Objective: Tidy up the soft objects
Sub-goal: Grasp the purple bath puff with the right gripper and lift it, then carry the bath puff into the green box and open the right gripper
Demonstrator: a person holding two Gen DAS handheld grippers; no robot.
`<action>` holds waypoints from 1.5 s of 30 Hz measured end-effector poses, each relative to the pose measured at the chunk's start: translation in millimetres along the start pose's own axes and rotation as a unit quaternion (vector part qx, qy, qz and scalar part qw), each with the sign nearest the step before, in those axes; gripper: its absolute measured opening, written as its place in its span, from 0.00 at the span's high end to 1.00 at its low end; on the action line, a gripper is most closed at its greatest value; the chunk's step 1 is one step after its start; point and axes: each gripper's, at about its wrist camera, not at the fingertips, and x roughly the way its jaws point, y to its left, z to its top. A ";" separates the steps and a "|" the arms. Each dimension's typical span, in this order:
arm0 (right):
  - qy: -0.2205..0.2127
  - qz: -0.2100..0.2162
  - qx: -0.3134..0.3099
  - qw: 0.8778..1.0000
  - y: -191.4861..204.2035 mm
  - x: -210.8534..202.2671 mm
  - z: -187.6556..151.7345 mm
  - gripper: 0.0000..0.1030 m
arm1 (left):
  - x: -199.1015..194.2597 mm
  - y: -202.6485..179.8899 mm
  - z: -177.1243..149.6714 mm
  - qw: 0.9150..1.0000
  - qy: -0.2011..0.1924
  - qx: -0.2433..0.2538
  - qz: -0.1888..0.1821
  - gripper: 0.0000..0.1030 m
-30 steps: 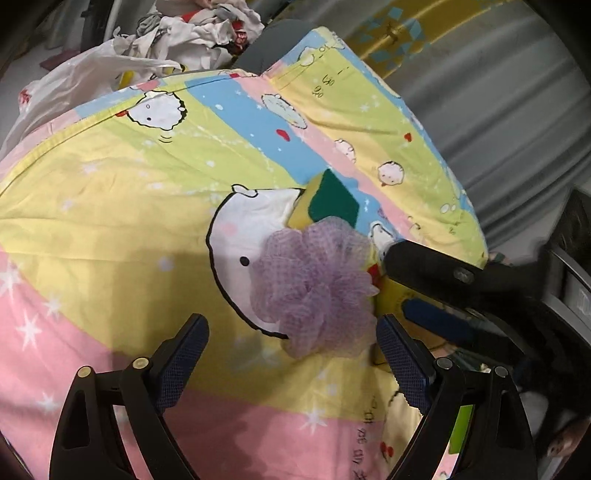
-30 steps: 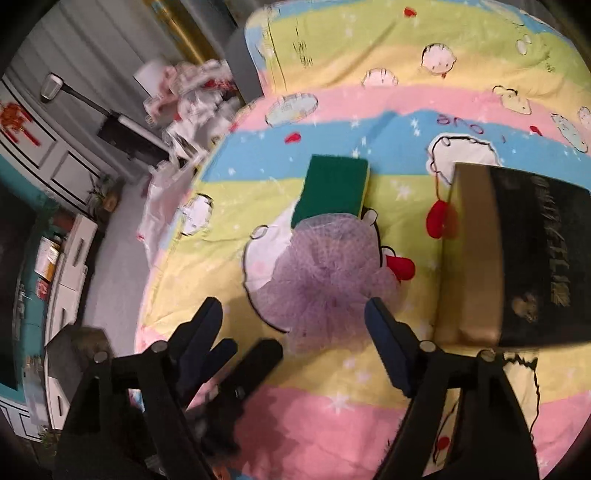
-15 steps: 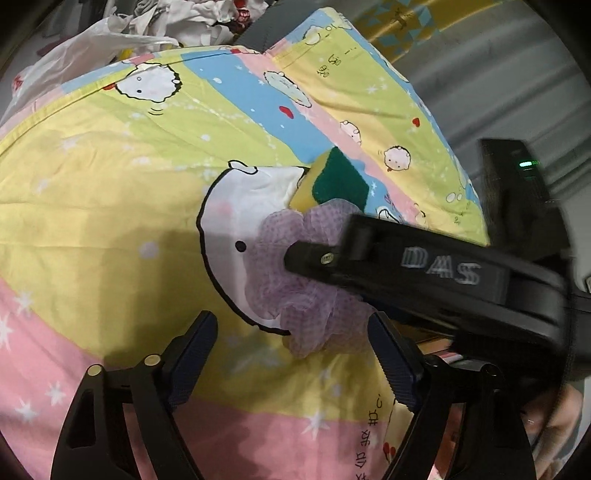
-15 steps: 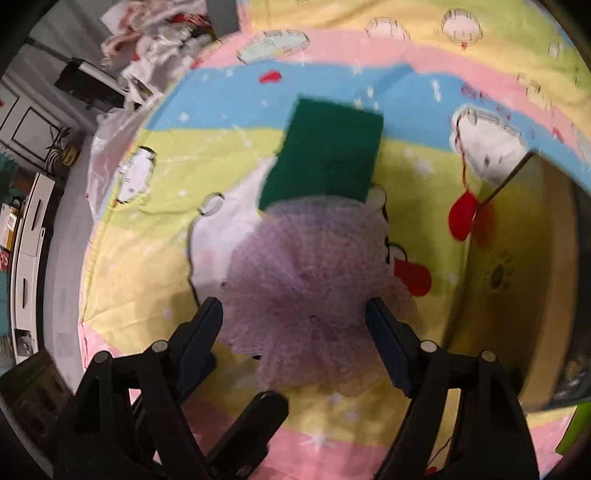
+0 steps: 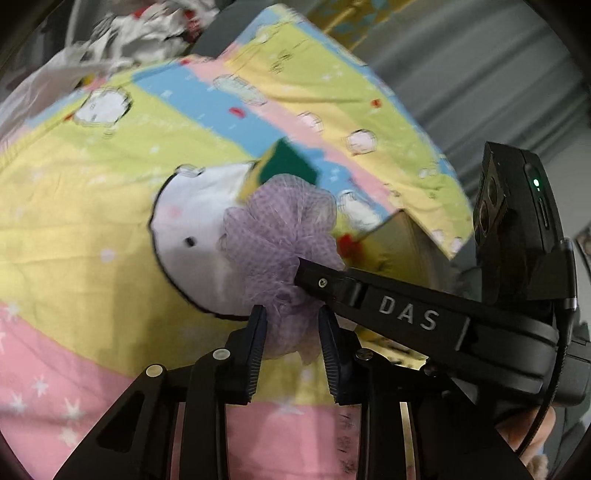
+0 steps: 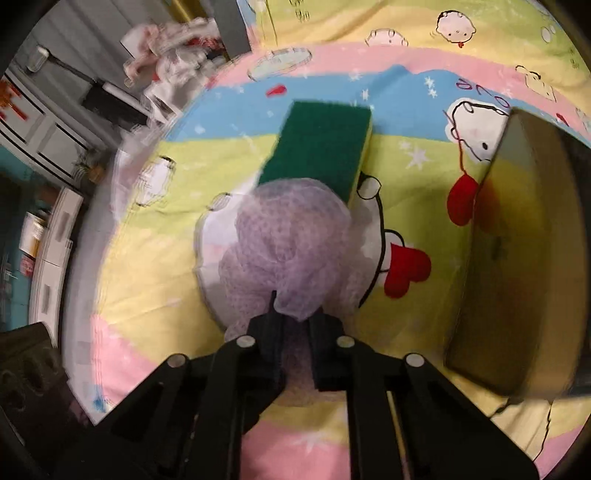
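Note:
A purple mesh bath pouf lies on a striped cartoon bedsheet. My left gripper is shut on its near edge, and the mesh is bunched between the pads. My right gripper is shut on the same pouf from above. In the left wrist view, one of its fingers reaches in from the right and presses into the mesh. Just beyond the pouf and touching it lies a green and yellow sponge.
An open cardboard box stands on the sheet to the right of the pouf. A heap of crumpled clothes sits past the bed's far edge. Grey cabinets are at the left.
Both grippers were open around the pouf and have now shut on it. The right gripper came down over the pouf and crossed into the left wrist view.

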 end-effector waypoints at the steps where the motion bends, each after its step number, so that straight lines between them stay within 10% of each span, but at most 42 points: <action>1: -0.015 0.009 0.000 1.000 1.1 -12.6 -1.6 0.89 | -8.2 -9.4 -0.2 1.000 -0.010 0.014 -0.004 0.72; 15: -0.204 0.037 0.032 0.978 -44.7 -180.7 -25.4 0.89 | -53.7 -160.7 0.6 0.981 -0.071 0.173 -0.046 0.72; 28: -0.305 -0.027 0.165 0.937 -186.3 -260.5 -90.2 0.89 | 37.0 -304.5 -60.5 0.954 0.007 0.282 -0.103 0.72; 45: -0.358 -0.117 0.365 0.852 -329.3 -287.4 -171.1 0.88 | 141.2 -402.2 -141.0 0.922 0.106 0.344 -0.142 0.72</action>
